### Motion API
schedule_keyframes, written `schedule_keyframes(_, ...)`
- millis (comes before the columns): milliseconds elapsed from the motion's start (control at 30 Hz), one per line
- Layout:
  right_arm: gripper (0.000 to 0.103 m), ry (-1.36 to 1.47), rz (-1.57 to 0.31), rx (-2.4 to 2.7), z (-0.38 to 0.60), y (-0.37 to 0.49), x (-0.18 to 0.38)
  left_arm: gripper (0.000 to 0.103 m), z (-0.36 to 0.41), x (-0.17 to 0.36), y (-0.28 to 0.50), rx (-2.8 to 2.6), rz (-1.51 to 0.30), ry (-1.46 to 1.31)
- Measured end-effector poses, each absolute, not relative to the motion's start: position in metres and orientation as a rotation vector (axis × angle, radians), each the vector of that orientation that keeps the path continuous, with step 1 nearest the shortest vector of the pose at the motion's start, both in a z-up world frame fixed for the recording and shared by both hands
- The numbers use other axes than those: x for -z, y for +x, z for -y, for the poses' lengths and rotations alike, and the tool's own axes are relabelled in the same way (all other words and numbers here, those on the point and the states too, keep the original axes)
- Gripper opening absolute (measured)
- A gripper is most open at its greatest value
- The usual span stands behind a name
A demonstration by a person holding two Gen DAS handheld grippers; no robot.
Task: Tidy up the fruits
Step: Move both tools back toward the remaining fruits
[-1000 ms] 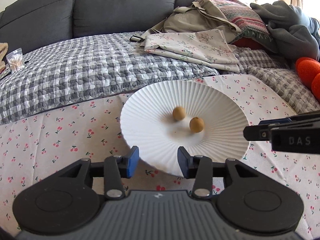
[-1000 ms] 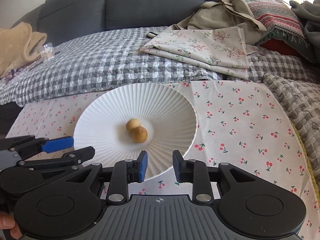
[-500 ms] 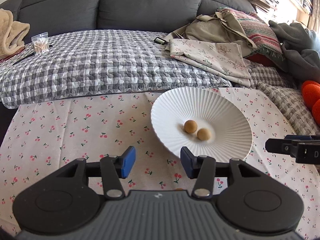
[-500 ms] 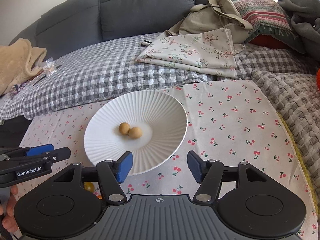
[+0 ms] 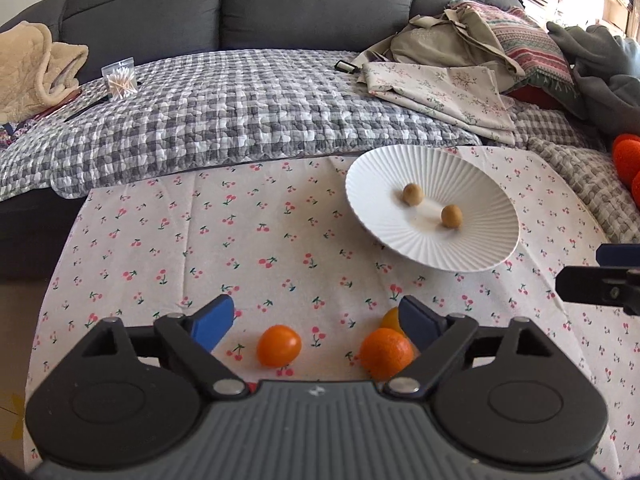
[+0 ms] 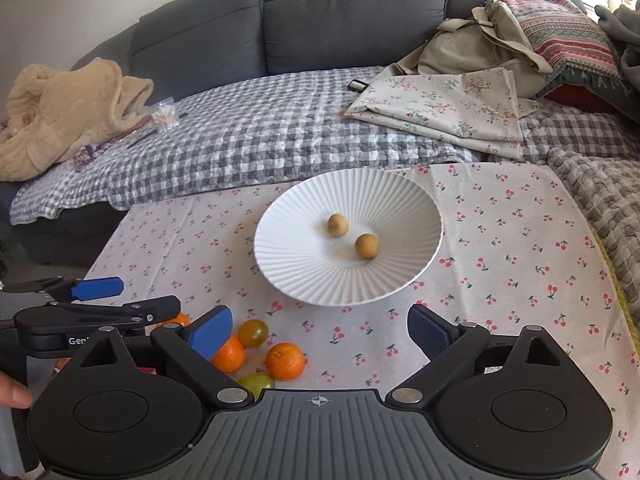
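Two grippers stand wide apart in their jaws, and both have just been opening. The left gripper (image 5: 316, 322) hangs over the near edge of the cherry-print cloth (image 5: 256, 240); nothing is pressed between its blue pads, although an orange tomato (image 5: 279, 345) lies on the cloth between them, touching neither. A mandarin (image 5: 384, 352) lies just beside the right-hand pad, and a smaller yellow-orange fruit (image 5: 389, 319) is partly hidden behind that pad. The right gripper (image 6: 320, 330) also holds nothing; its jaws frame bare cloth. Near its left pad there is a small group of fruits on the cloth: one mandarin (image 6: 285, 361) with a green stem spot, another orange fruit (image 6: 229, 356) partly behind the pad, an olive-yellow tomato (image 6: 253, 332) and a green-yellow one (image 6: 256, 382) at the edge of the gripper body. In the right wrist view the left gripper comes in from the left side, and part of a hand (image 6: 12, 390) shows at the picture's edge.

Farther away, the white ribbed plate (image 6: 304, 276) sits on the cloth. Two small tan round fruits rest in its middle, near each other but apart: one (image 6: 337, 225) closer to the sofa, the other (image 6: 366, 245) closer to the grippers.

Behind the cloth, a grey checked quilt (image 5: 240, 112) covers the seat of the dark grey sofa (image 5: 312, 4). On it lie a folded floral cloth (image 5: 440, 88), a beige bag (image 5: 440, 40), a striped cushion (image 5: 532, 40), a beige blanket (image 6: 60, 116) at the left and a clear box of cotton swabs (image 5: 119, 80).
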State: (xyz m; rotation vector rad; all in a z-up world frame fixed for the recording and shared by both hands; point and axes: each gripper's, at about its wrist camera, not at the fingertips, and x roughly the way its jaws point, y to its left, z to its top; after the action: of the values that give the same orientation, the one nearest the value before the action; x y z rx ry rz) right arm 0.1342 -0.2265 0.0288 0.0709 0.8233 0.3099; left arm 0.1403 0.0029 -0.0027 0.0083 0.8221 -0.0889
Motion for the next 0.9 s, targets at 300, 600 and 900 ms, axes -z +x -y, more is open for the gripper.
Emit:
schedule_keyframes(300,0.099,0.079,-0.915,-0.365,0.218,0.135,-0.01,0.09,-0.024,0.023,0.125,0.075,-0.903,-0.053)
schedule_keyframes(600,0.099,0.03,-0.955,-0.393,0.205,0.127,0.009,0.09,-0.033,0.032,0.115,0.045,-0.917,-0.05)
schedule_keyframes(900,0.097,0.052,-0.953,-0.311,0.204,0.145,0.037,0.082,-0.051,0.052,0.121,-0.011,-0.972,-0.107)
